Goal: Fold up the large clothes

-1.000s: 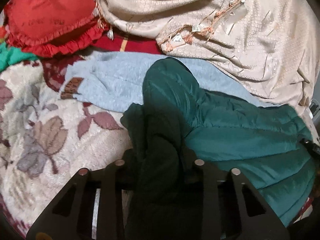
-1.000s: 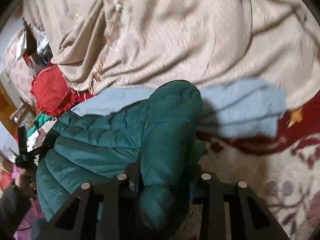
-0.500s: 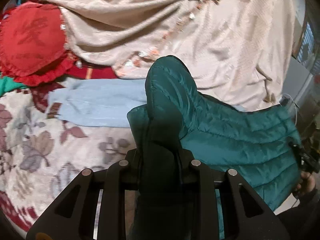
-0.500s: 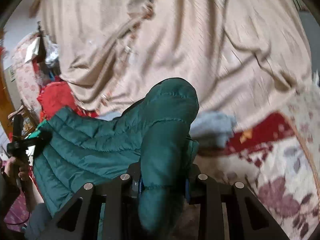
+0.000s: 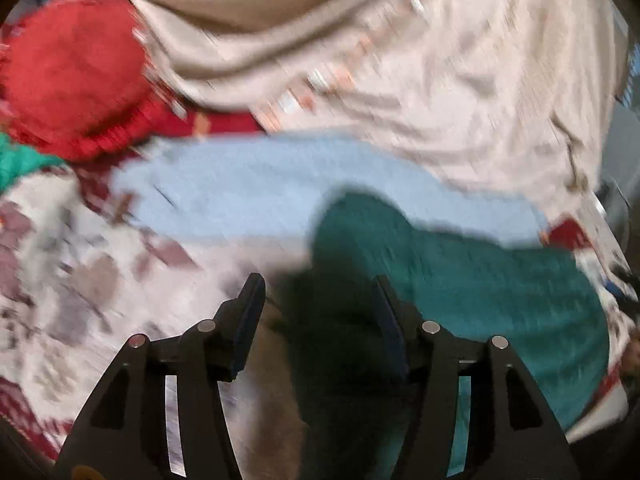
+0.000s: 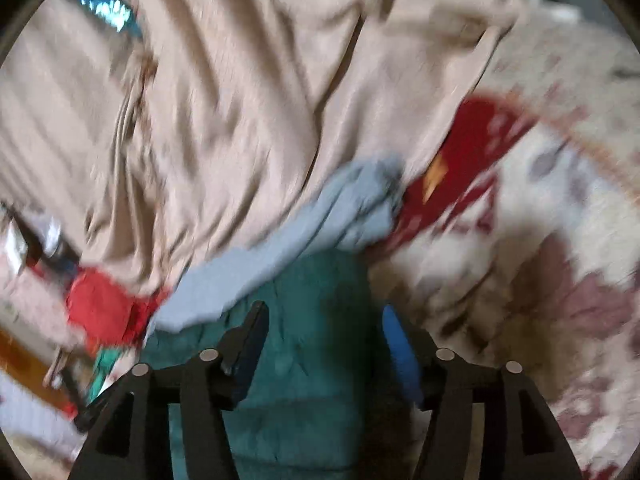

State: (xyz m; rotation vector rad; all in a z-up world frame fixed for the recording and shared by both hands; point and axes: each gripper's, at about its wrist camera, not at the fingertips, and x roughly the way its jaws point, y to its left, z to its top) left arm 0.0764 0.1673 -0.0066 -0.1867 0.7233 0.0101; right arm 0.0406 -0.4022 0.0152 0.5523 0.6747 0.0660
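Left wrist view, blurred: the left hand-held gripper [image 5: 320, 312] gapes wide, gripping nothing, green jacket [image 5: 480, 300] lying between its fingers on the bed [image 5: 60, 280]. Right hand-held gripper [image 6: 322, 340] likewise spread over it.

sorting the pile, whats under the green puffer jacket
A light blue garment shows beneath the green puffer jacket, over the floral blanket. How far either runs under it is covered.

Home bedroom: floral blanket [image 5: 60, 280], red cushion [image 5: 76, 76], beige bedspread [image 6: 240, 100].
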